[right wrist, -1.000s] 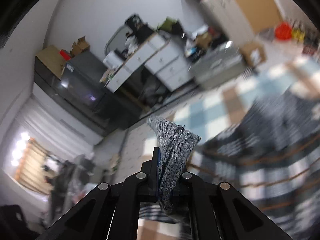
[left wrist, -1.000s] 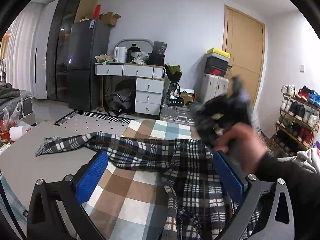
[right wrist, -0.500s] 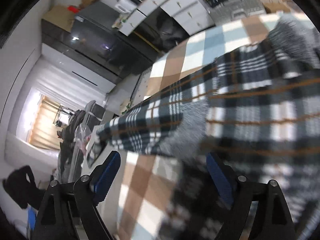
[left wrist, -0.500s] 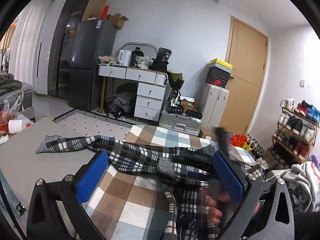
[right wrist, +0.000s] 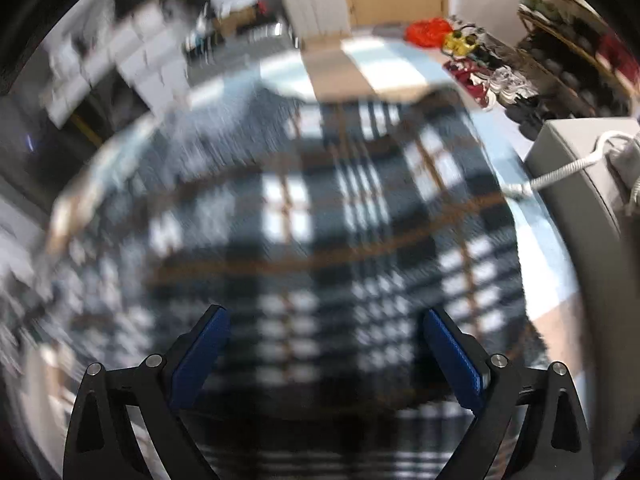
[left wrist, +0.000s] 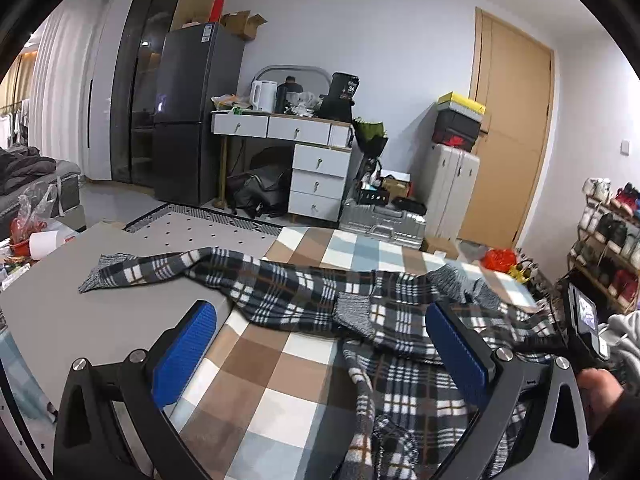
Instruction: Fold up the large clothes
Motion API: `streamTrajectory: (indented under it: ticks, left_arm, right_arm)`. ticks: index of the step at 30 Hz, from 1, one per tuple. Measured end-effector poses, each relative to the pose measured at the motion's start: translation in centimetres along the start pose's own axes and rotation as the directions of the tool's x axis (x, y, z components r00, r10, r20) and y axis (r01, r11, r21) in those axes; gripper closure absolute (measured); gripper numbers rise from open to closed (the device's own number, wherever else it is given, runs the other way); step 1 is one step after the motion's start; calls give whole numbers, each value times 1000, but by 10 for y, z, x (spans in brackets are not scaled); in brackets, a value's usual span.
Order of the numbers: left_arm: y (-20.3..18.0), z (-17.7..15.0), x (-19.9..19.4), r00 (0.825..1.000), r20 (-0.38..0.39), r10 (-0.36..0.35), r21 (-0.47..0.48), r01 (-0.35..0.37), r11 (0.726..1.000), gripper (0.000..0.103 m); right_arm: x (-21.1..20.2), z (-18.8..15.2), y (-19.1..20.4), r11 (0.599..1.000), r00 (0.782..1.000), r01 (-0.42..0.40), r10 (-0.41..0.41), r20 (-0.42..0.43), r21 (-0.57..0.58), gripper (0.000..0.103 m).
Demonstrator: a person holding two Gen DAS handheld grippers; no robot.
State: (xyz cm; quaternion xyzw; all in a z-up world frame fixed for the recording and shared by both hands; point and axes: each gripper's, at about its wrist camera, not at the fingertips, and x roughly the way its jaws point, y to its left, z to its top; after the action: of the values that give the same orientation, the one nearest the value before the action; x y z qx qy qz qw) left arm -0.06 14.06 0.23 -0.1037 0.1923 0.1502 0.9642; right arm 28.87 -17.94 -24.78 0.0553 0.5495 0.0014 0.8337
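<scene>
A black-and-white plaid garment (left wrist: 304,292) lies spread on the checked cloth (left wrist: 280,376). One sleeve stretches left to its grey cuff (left wrist: 100,276); the other cuff (left wrist: 354,314) lies folded onto the body. My left gripper (left wrist: 320,344) hovers open above the cloth, nothing between its blue pads (left wrist: 184,356). In the right wrist view, blurred by motion, my right gripper (right wrist: 326,348) points steeply down over the plaid garment (right wrist: 320,220). Its jaws are opening and hold nothing. The hand holding the right gripper (left wrist: 600,396) shows at the left wrist view's right edge.
The grey tabletop (left wrist: 52,320) is bare left of the cloth. A grey box (right wrist: 580,184) with a white cord stands beside the garment's right edge. Behind are a white desk with drawers (left wrist: 316,172), a dark fridge (left wrist: 192,112) and a shoe rack (left wrist: 608,232).
My right gripper let go of the grey cuff, which now lies on the garment's body. It opened wide, swung right and tipped down. The left gripper stayed put.
</scene>
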Motion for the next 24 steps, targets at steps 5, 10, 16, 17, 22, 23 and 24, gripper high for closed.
streamTrajectory:
  ticks: [5, 10, 16, 17, 22, 23, 24]
  left_arm:
    - [-1, -4, 6, 999, -17, 47, 23, -46, 999, 1]
    - [5, -4, 11, 997, -53, 60, 19, -60, 998, 1]
    - [6, -8, 16, 993, -80, 89, 10, -89, 996, 1]
    - [6, -9, 18, 992, -90, 91, 11, -90, 996, 1]
    - [3, -17, 22, 987, -136, 89, 21, -87, 996, 1]
    - [3, -19, 21, 986, -145, 87, 24, -84, 996, 1]
    - [4, -20, 19, 985, -153, 84, 23, -82, 996, 1]
  right_arm:
    - [9, -16, 9, 980, 990, 143, -144, 1, -137, 7]
    - [-30, -47, 2, 980, 994, 105, -97, 55, -170, 8]
    - [-136, -111, -11, 956, 903, -253, 288, 320, -147, 6]
    - [-152, -126, -12, 944, 863, -292, 328, 385, -152, 6]
    - [-184, -170, -14, 877, 698, -425, 474, 537, -223, 1]
    - [-183, -177, -15, 864, 673, -445, 496, 548, -236, 1]
    - [-177, -181, -13, 850, 650, -465, 517, 557, -246, 1]
